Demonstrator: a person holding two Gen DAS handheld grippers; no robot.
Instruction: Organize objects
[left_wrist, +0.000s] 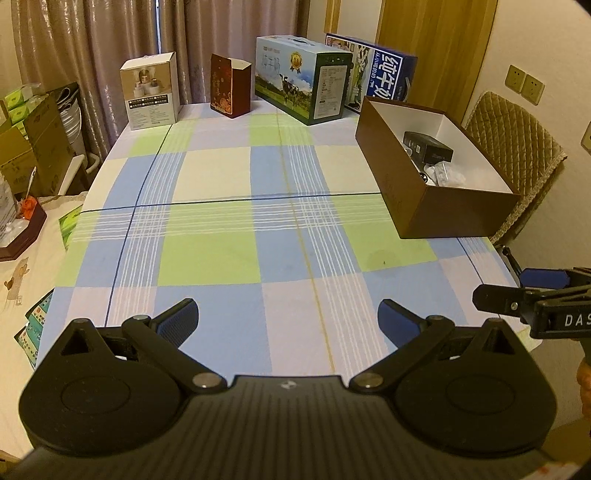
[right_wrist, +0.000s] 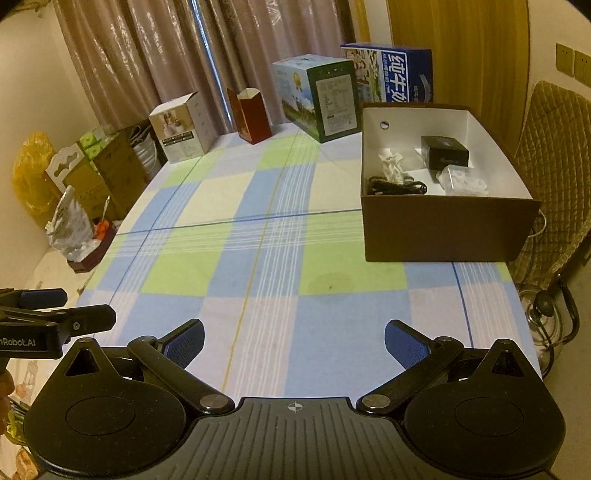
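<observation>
A brown open box with a white inside (left_wrist: 454, 210) (right_wrist: 443, 229) stands at the right of the checked table. In it lie a black box (right_wrist: 445, 151) (left_wrist: 428, 147), a black cable (right_wrist: 397, 186) and white wrapped items (right_wrist: 463, 181) (left_wrist: 445, 175). My left gripper (left_wrist: 288, 321) is open and empty over the table's near edge. My right gripper (right_wrist: 293, 341) is open and empty too, to the right of the left one. Each gripper shows at the edge of the other's view: the right one in the left wrist view (left_wrist: 532, 291), the left one in the right wrist view (right_wrist: 55, 310).
Along the far edge stand a white carton (left_wrist: 153, 94) (right_wrist: 183, 127), a dark red carton (left_wrist: 231, 85) (right_wrist: 251, 114), a green milk case (left_wrist: 304, 79) (right_wrist: 319, 98) and a blue milk case (left_wrist: 380, 72) (right_wrist: 391, 72). A padded chair (left_wrist: 517, 147) (right_wrist: 554, 166) stands right. Cardboard boxes (left_wrist: 33, 147) are stacked left.
</observation>
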